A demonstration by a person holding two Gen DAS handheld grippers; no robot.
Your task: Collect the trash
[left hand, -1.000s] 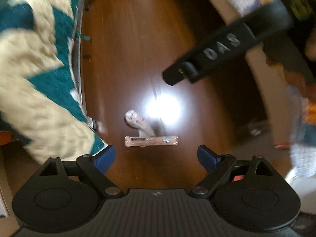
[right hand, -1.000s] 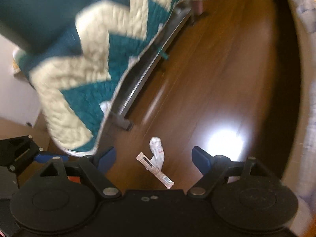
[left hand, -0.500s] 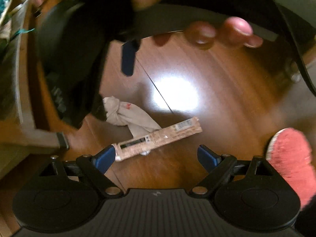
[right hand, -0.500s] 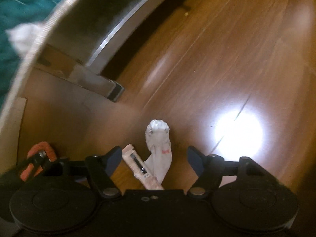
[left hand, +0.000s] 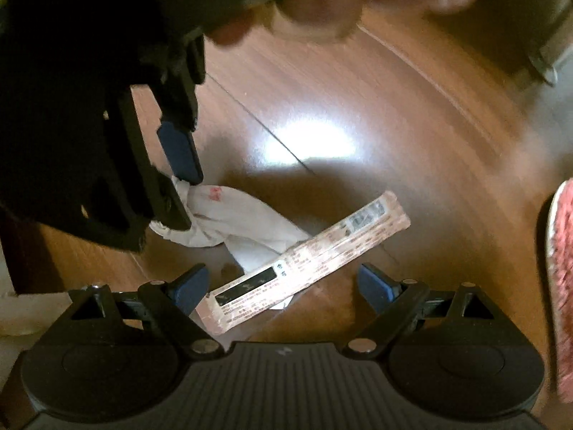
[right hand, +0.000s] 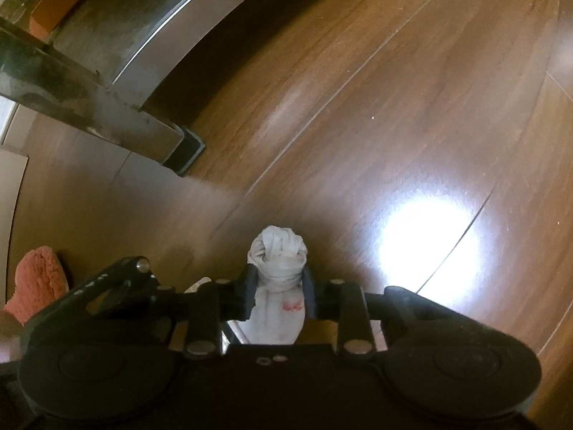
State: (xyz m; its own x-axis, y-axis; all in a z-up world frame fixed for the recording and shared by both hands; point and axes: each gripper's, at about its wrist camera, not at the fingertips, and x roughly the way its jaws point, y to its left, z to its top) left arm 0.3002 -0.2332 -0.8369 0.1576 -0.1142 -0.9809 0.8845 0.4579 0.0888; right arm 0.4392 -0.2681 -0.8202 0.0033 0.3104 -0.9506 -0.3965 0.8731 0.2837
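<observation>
We see a dim, warm-toned room; one hard white glare patch burns out on the glossy floor (right hand: 428,240) in both views. Motion blur smears the upper part of the left view, fingers (left hand: 318,7) included. Fisheye bending curves floorboards near the edges, whose corners fall dark.

A: Floor (right hand: 376,82) = glossy wood planks, strong glare. Tissue (right hand: 277,251)?
B: Crumpled matt paper, prob. Wrapper (left hand: 304,261) shiny printed plastic film; frame leg (right hand: 89,107) dull scuffed metal.
</observation>
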